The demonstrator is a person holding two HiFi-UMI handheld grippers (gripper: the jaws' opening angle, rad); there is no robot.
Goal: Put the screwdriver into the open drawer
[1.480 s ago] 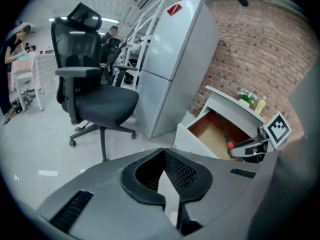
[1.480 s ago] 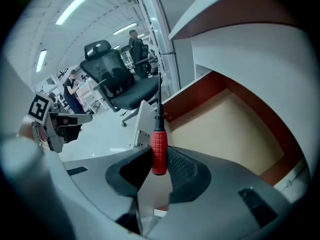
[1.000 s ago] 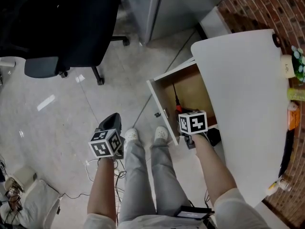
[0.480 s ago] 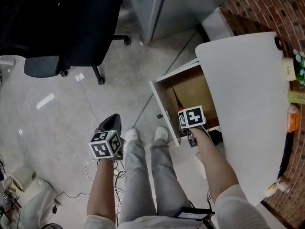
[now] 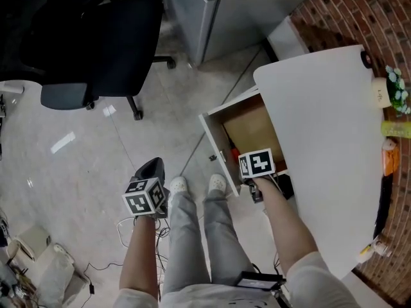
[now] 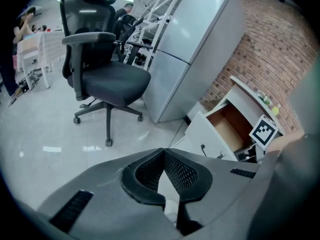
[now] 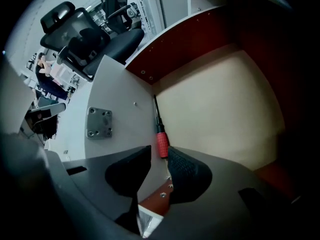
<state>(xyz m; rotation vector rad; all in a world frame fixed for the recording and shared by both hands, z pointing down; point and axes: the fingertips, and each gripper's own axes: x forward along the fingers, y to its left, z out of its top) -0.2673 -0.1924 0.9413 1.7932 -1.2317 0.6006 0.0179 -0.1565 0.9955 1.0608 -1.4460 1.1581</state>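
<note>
Bright, even indoor light. Floor (image 5: 63,141) glare streaks well left of drawer (image 5: 250,130); drawer's far corner shadowed. Both gripper views: fisheye bending, black vignetted corners.

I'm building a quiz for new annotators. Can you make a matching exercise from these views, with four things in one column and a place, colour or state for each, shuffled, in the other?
Things
1. screwdriver
2. left gripper
3. right gripper
4. office chair

Places and states
A. jaws together, nothing between them
B. black, standing on the floor
C. lying in the open drawer, along the inside of its front panel
D. jaws apart, pointed into the drawer

Pairs: 1-C, 2-A, 3-D, 4-B
</note>
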